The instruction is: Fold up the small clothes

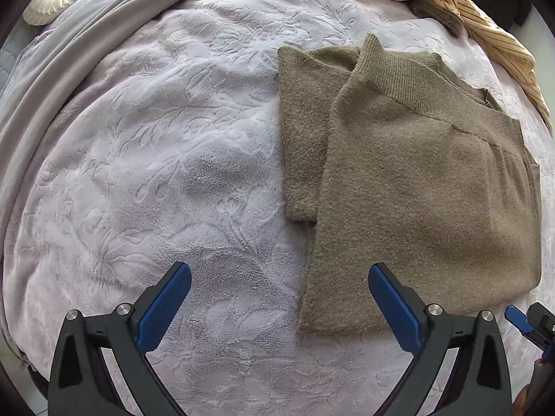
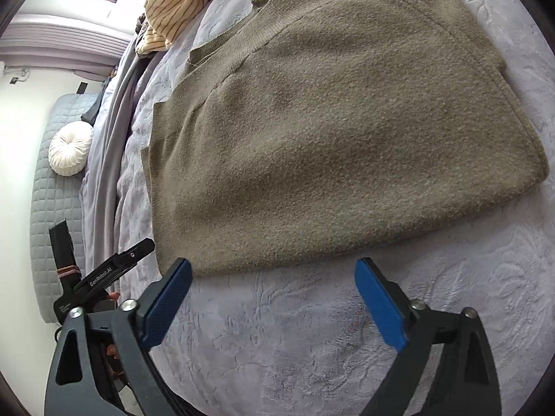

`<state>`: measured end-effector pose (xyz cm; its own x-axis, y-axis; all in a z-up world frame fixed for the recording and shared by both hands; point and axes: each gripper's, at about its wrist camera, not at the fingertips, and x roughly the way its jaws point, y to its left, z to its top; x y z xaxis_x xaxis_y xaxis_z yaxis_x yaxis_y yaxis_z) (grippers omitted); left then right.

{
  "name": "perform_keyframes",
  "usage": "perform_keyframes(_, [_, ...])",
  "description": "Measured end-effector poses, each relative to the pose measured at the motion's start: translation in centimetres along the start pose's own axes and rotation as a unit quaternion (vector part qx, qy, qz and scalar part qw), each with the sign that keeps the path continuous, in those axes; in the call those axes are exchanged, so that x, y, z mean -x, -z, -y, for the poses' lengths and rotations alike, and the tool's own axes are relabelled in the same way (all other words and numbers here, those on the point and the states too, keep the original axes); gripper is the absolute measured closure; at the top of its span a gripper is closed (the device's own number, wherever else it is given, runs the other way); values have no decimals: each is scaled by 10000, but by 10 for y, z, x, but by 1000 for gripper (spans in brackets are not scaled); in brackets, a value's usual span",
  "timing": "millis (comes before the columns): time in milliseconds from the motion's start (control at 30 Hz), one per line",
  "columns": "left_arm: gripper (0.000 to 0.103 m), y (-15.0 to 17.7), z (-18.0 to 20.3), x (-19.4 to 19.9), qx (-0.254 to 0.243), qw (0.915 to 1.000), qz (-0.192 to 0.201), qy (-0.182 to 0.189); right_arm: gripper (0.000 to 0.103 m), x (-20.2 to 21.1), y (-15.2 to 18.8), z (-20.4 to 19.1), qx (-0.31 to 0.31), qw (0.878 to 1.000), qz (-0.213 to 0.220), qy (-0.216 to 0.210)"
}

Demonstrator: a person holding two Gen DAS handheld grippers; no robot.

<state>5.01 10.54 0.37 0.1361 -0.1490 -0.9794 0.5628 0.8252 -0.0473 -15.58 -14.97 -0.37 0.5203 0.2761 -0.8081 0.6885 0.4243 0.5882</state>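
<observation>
An olive-brown knit sweater (image 1: 416,187) lies folded flat on the pale lilac embossed bedspread (image 1: 156,159), ribbed collar toward the far side and one sleeve folded across it on the left. My left gripper (image 1: 279,272) hovers open over the sweater's near left corner, nothing between its blue pads. In the right wrist view the same sweater (image 2: 329,131) fills the upper middle. My right gripper (image 2: 272,265) stands open just short of its near hem, above bare bedspread (image 2: 295,339). The right gripper's tip (image 1: 520,322) shows at the left view's lower right edge.
A yellow striped garment (image 1: 451,3) is heaped at the far right of the bed, also seen as a yellow striped heap (image 2: 177,7). A grey sheet (image 1: 69,66) runs along the left. A round white cushion (image 2: 71,147) rests on a grey quilted pad (image 2: 52,208). The left gripper's body (image 2: 100,277) sits at lower left.
</observation>
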Motion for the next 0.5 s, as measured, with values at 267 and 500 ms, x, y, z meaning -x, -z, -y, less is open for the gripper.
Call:
perform_keyframes(267, [1, -7, -18, -9, 138, 9997, -104, -190, 0, -19, 3, -13, -118, 9991, -317, -264])
perform_keyframes(500, [1, -6, -40, -20, 260, 9990, -233, -286, 0, -28, 8, -18, -219, 9985, -368, -340])
